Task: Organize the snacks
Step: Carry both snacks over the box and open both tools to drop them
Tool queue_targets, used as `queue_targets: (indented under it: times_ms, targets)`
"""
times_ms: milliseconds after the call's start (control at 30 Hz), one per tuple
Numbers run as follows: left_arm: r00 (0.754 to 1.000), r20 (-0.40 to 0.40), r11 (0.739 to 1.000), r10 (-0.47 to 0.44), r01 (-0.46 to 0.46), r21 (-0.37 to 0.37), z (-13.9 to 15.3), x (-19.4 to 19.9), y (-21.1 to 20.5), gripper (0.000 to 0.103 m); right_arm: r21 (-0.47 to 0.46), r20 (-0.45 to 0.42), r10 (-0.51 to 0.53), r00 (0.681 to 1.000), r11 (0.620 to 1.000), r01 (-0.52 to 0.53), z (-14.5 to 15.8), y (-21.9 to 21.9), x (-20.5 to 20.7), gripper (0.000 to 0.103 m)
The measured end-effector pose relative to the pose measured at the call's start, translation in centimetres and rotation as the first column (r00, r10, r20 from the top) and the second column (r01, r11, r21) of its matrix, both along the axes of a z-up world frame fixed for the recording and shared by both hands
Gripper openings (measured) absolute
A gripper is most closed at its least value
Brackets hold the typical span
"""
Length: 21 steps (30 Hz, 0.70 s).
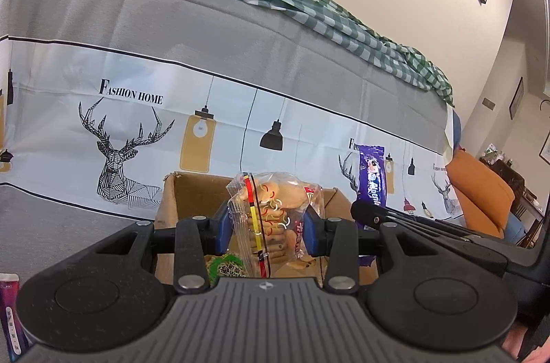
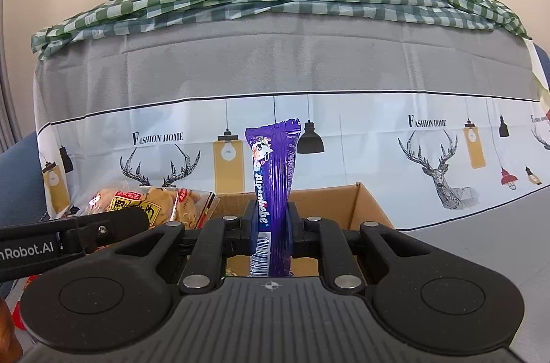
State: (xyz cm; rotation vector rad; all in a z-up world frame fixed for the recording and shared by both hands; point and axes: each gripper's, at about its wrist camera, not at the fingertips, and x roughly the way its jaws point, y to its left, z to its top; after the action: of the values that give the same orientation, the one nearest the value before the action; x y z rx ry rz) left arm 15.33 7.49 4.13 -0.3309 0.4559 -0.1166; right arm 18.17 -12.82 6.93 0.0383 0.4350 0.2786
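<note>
Snacks are held in both tongs: left tongs [image 1: 268, 227] pinch a clear bag of biscuits [image 1: 275, 218], right tongs [image 2: 273, 225] pinch an upright purple candy stick [image 2: 273, 177], both above the open cardboard box [image 2: 364, 208] on the grey worktop [image 2: 481, 225].

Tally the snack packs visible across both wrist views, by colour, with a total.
Purple candy packs: 2, the Alpenliebe stick and a purple pack at the frame edge
Clear biscuit bag: 1
Green packet in the cardboard box: 1
Total: 4
</note>
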Motion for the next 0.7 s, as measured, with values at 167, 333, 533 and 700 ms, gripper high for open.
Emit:
queue_targets:
  times_ms: [167,333,533,700]
  targets:
    - [1.0,-0.003,1.0,-0.006,0.006,-0.002,0.01,0.16,0.06,0.044,-0.006,0.002,-0.014,1.0,1.0,0.014,0.07,0.05,-0.09,0.016]
    - [1.0,-0.003,1.0,-0.026,0.026,0.0,-0.05,0.16,-0.22,0.044,-0.012,0.0,-0.024,1.0,1.0,0.024,0.05,0.22,-0.08,0.016]
    - [0.999,-0.012,0.999,-0.051,0.051,-0.004,-0.22,0.26,-0.5,0.044,-0.016,0.006,-0.032,0.999,0.999,0.032,0.07,0.38,-0.21,0.016]
    - [0.998,-0.016,0.998,-0.066,0.066,-0.005,-0.39,0.28,-0.75,0.044,-0.018,0.012,-0.038,0.999,0.999,0.038,0.07,0.49,-0.37,0.016]
